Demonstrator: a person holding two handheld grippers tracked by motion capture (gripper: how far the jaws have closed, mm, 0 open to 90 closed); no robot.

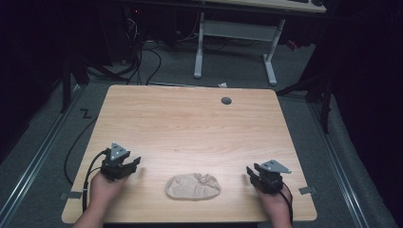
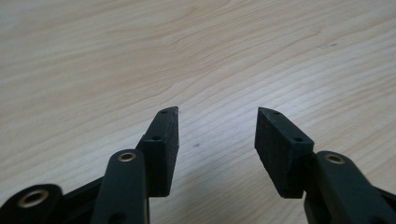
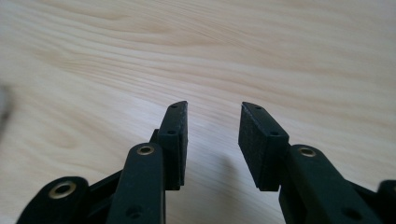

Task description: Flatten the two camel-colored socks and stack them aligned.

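Between the left gripper (image 1: 134,165) and right gripper (image 1: 252,171) lies a crumpled beige cloth bundle (image 1: 193,186) — long axis crosswise, roughly equidistant — both jaws wide, empty.

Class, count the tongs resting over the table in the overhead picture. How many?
2: the left tongs near the front left, the right tongs near the front right, a beige cloth between them.

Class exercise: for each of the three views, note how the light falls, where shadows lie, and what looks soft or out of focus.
High view: the table is brightly lit, the room around it dark; the beige cloth bundle shows sharp. Left gripper view: the left gripper has crisp pads, wood grain softening farther off. Right gripper view: the right gripper casts a faint shadow between its jaws; a blur at the left edge.
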